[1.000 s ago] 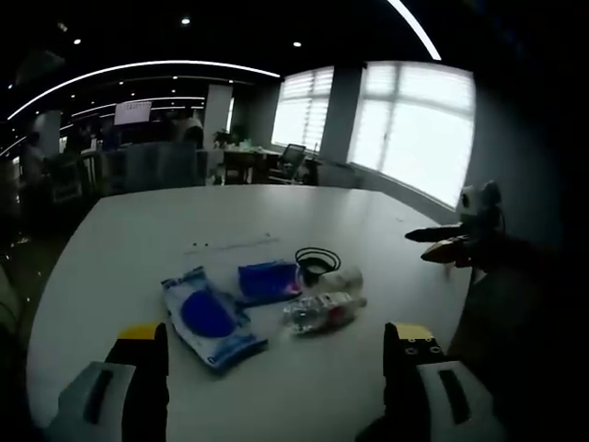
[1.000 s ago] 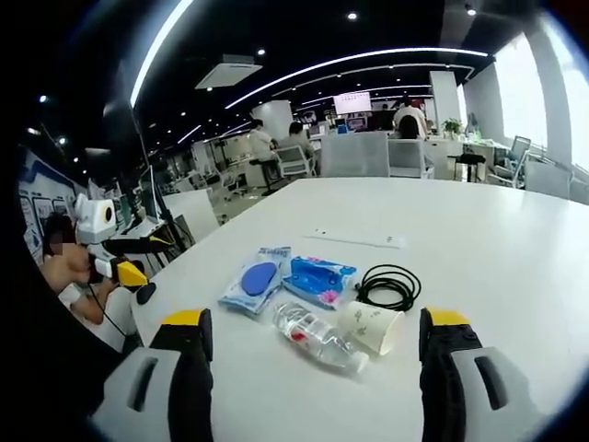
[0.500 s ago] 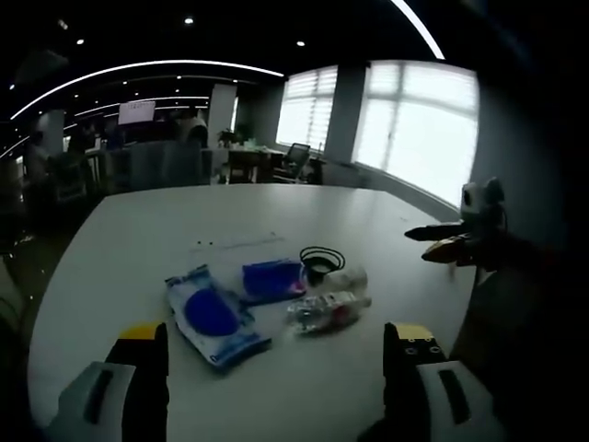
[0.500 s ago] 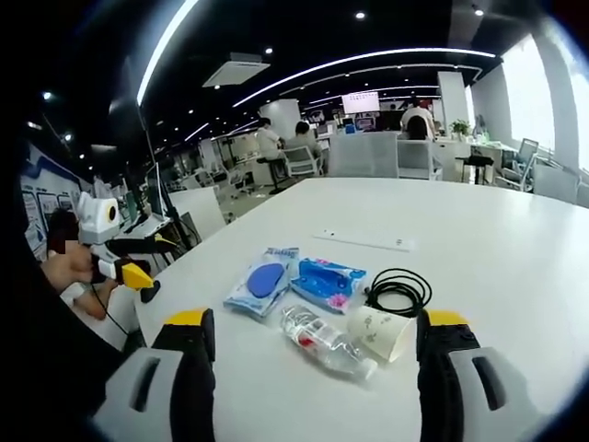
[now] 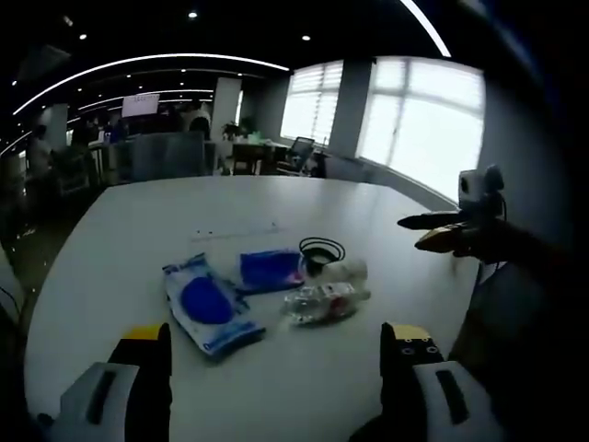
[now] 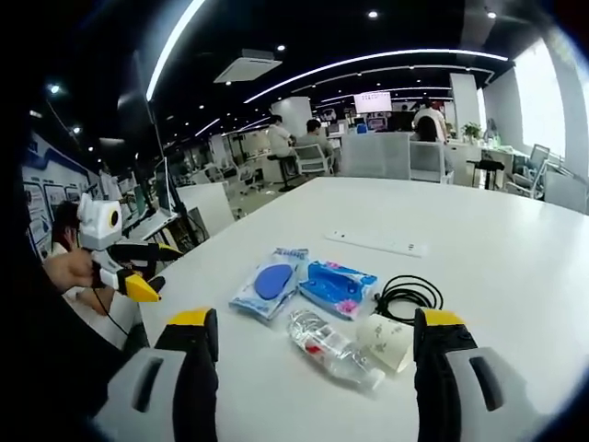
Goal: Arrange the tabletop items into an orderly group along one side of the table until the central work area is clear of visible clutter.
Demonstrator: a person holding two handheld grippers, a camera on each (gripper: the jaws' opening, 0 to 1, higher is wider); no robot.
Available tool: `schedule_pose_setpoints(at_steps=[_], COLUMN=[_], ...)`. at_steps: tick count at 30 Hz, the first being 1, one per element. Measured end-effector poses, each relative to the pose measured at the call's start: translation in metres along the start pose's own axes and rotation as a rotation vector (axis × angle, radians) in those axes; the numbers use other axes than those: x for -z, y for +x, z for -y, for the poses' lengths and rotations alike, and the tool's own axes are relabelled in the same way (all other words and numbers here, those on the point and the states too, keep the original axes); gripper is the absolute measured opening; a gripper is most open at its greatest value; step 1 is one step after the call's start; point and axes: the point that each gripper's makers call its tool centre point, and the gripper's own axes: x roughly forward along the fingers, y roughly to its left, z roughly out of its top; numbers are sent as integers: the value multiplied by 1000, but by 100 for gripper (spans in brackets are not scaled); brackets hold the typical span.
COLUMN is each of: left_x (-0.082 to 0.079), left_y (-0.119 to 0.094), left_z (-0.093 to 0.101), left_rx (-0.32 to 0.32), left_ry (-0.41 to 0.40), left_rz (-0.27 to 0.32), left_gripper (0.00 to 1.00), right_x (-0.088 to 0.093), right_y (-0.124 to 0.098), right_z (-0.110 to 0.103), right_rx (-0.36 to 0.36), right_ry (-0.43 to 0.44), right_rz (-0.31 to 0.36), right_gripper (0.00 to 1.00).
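A small cluster lies on the white table (image 5: 138,230). It holds a clear pack with a blue oval (image 5: 207,306) (image 6: 270,284), a blue packet (image 5: 267,271) (image 6: 337,286), a coiled black cable (image 5: 319,250) (image 6: 411,295), a paper cup on its side (image 5: 346,270) (image 6: 387,342) and a clear bottle lying flat (image 5: 324,301) (image 6: 328,347). My left gripper (image 5: 276,357) is open, short of the cluster and holding nothing; it also shows as the left gripper (image 6: 129,270) in the right gripper view. My right gripper (image 6: 311,324) is open too, and empty, seen as the right gripper (image 5: 444,232) at the table's edge.
A thin white strip (image 6: 377,243) (image 5: 235,232) lies on the table beyond the cluster. Office desks, chairs (image 6: 368,155) and seated people stand past the far edge. Bright windows (image 5: 419,124) line one wall. Bare tabletop surrounds the items on all sides.
Both views have shifted a little with the hands. The items lie where they were, and both grippers stay open.
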Motion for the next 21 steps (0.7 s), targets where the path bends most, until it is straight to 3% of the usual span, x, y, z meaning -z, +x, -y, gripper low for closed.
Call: schedule_pose_setpoints(at_steps=[13,21], left_x=[8,6], left_y=[1,-2], left_z=[0,-5], left_rx=[-20,-59], left_ry=[-6,-55], left_rz=[-37,-15], left_gripper=[90,87], right_x=[-10,-21], right_y=[9,22], right_z=[-7,-6], right_rx=[-40,-68], right_ry=[-29,-65], right_rz=[7,9], right_gripper=[80,77])
